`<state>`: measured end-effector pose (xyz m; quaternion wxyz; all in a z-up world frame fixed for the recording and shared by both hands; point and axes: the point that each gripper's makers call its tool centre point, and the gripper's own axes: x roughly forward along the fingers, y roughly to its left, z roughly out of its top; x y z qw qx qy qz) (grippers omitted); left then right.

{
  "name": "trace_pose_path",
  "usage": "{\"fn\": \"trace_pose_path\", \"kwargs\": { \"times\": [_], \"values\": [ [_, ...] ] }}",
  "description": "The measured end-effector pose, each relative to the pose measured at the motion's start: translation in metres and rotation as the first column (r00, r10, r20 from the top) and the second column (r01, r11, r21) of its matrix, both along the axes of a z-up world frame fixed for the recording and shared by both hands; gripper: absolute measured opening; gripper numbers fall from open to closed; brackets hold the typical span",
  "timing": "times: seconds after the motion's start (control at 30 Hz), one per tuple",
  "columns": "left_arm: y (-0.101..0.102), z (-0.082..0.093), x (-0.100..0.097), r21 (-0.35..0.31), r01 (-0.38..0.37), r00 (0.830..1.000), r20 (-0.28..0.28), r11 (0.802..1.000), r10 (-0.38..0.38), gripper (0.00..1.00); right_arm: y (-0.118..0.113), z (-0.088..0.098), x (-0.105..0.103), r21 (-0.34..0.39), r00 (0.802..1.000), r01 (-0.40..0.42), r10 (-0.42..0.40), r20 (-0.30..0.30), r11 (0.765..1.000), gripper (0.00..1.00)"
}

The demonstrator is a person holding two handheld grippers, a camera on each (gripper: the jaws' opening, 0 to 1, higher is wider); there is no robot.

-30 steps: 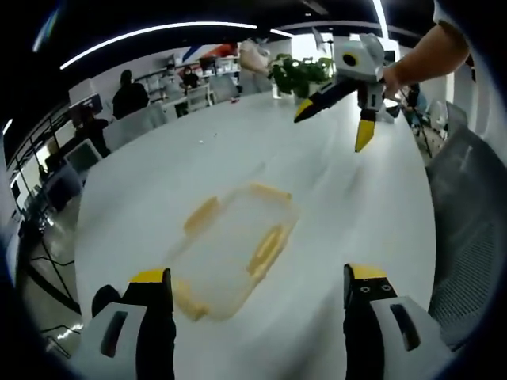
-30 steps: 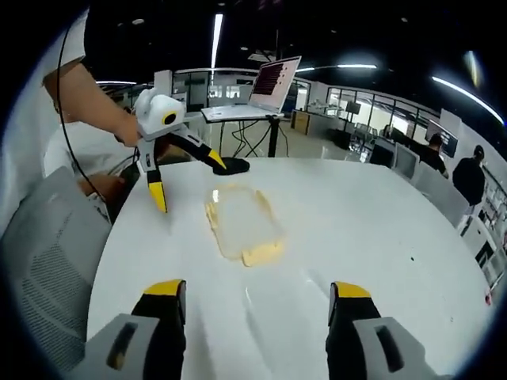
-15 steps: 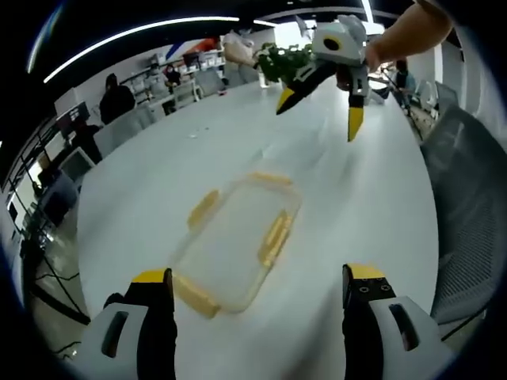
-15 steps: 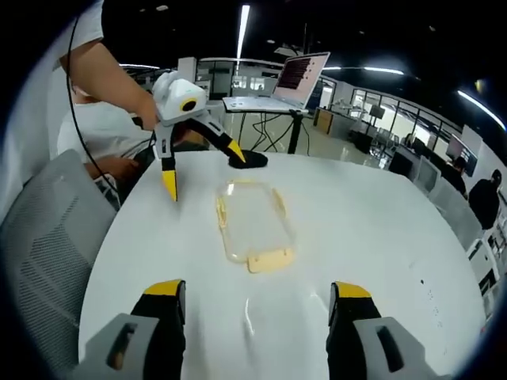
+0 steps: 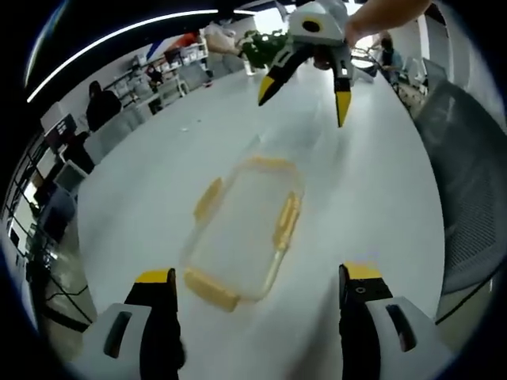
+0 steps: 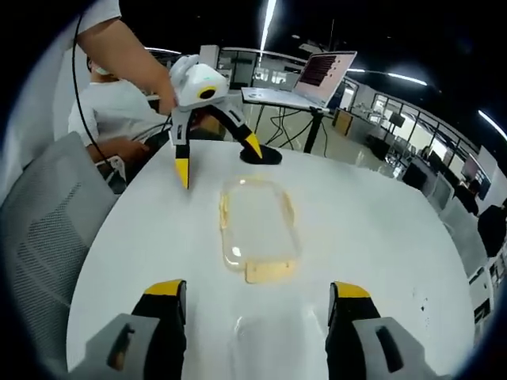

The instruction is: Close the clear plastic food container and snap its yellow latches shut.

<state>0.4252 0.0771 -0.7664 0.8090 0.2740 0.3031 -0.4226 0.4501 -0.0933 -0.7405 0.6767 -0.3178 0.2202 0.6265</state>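
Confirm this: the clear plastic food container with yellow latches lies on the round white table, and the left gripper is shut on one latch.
Not quite. The left gripper is open and holds nothing, as the right gripper view shows. The clear plastic container does lie on the white table.

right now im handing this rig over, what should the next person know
Left gripper: open, nothing held, raised over the far end of the container. Right gripper: open, nothing held, likewise raised over the opposite end.
The clear container lies flat on the white table, lid apparently on it; neither gripper touches it.
Yellow latches stick outward along the sides and ends, so they look unsnapped.
Done: nothing certain beyond the lid seeming in place.
Left: confirm the lid is seated, then press each latch down until it snaps.
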Motion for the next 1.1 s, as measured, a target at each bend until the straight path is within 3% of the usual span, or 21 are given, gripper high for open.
{"fn": "trace_pose_path", "kwargs": {
  "times": [0.37, 0.47, 0.73, 0.97, 1.1],
  "values": [
    [0.010, -0.002, 0.009, 0.047, 0.043, 0.999, 0.004, 0.998, -0.043, 0.82, 0.010, -0.005, 0.012, -0.020, 0.999, -0.032, 0.032, -0.001, 0.999, 0.71],
    [0.016, -0.004, 0.014, 0.067, 0.041, 0.999, -0.001, 0.997, -0.041, 0.81, 0.015, -0.005, 0.011, -0.007, 0.999, -0.034, 0.034, -0.038, 0.999, 0.72],
    [0.020, -0.006, 0.020, 0.098, 0.090, 0.996, -0.011, 0.991, -0.089, 0.80, 0.018, -0.015, 0.011, -0.043, 0.996, -0.068, 0.066, -0.059, 0.997, 0.71],
    [0.023, -0.012, 0.023, 0.182, 0.188, 0.982, -0.026, 0.965, -0.186, 0.79, 0.027, -0.019, 0.014, -0.049, 0.993, -0.083, 0.079, -0.085, 0.995, 0.70],
    [0.023, -0.012, 0.026, 0.198, 0.206, 0.979, -0.033, 0.958, -0.203, 0.79, 0.031, -0.021, 0.014, -0.054, 0.992, -0.098, 0.093, -0.085, 0.994, 0.69]
  ]
}}
